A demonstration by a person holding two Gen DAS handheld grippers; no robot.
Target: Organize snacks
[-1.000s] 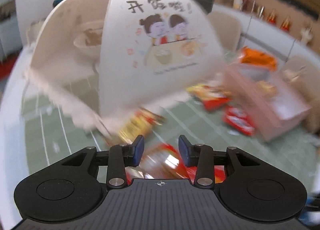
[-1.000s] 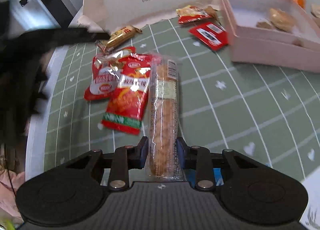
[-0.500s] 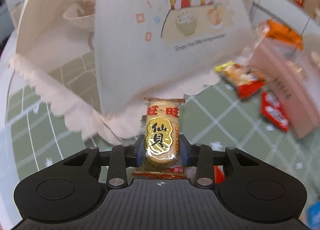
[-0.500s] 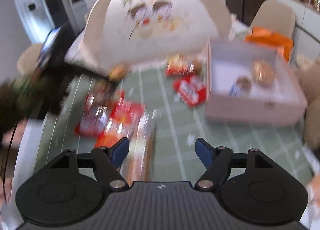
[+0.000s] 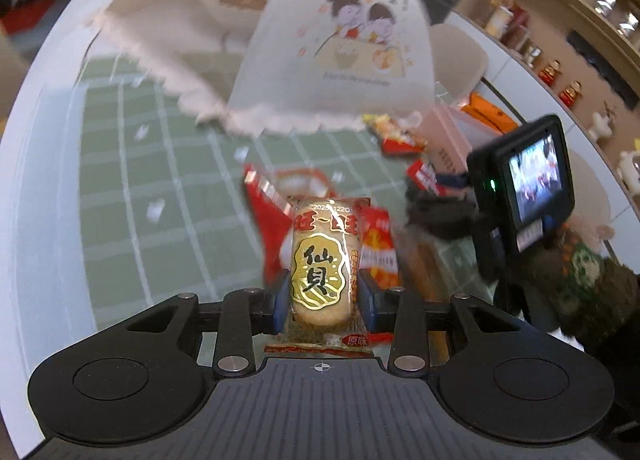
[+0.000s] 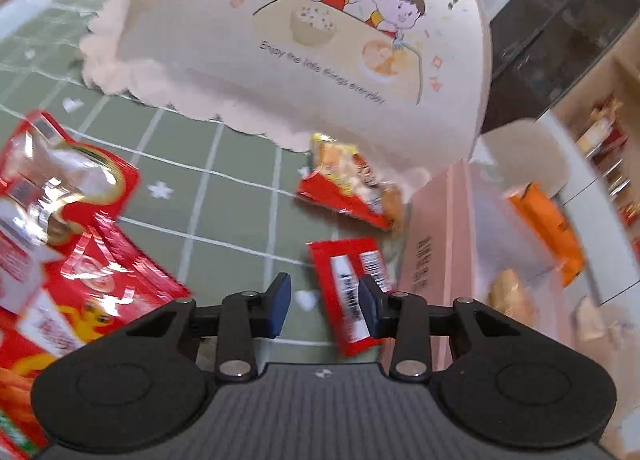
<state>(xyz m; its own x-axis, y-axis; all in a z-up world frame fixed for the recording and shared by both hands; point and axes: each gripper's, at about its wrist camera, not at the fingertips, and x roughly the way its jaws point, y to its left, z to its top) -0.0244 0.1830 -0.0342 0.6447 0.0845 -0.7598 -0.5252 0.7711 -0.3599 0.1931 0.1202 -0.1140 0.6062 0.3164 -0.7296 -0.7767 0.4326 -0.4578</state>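
My left gripper [image 5: 322, 296] is shut on a golden rice cracker packet [image 5: 322, 272], held upright above red snack packets [image 5: 276, 212] on the green checked mat [image 5: 160, 200]. My right gripper [image 6: 323, 302] points down at the mat beside the pink box [image 6: 440, 252]. Its jaws are closing with a gap still between them. A small red packet [image 6: 348, 284] lies on the mat below, partly under the right finger, and no pad presses on it. Large red packets [image 6: 80, 260] lie to the left.
A white food cover [image 6: 320, 40] with a cartoon print stands at the back. At its edge lies a yellow and red packet [image 6: 352, 184]. An orange packet [image 6: 548, 228] sits behind the pink box. The other hand's camera unit [image 5: 524, 180] and a sleeve [image 5: 580, 280] fill the right side of the left wrist view.
My left gripper picked up the rice cracker packet near the food cover and carried it back over the red packets. My right gripper released the long biscuit pack, opened, narrowed and swung towards the pink box.
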